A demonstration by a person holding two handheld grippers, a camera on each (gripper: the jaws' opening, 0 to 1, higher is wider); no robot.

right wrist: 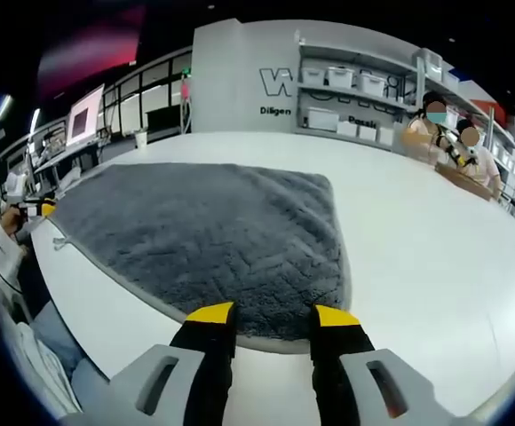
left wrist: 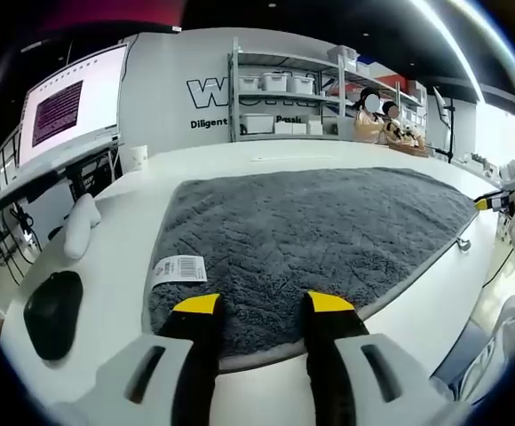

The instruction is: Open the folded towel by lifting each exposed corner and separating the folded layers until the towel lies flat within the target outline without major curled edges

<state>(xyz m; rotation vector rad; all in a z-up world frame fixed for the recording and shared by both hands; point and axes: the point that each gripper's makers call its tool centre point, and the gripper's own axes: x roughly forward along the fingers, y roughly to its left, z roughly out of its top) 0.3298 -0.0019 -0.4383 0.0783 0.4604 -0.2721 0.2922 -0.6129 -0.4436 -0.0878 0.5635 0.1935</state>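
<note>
Left gripper view: my left gripper (left wrist: pixel 263 304) sits over near edge of grey towel (left wrist: pixel 320 231), jaws spread wide, gripping nothing, yellow tips above pile. Towel lies spread on white table (left wrist: pixel 328 158). White barcode label (left wrist: pixel 178 268) at towel's near left corner. Black mouse (left wrist: pixel 53 312) on table to left, well apart from towel.

Right gripper view: my right gripper (right wrist: pixel 273 314) at towel (right wrist: pixel 213 231) corner, jaws wide, nothing between them. Towel flat on table (right wrist: pixel 417 231). Two people (right wrist: pixel 453 133) sit at far end.
</note>
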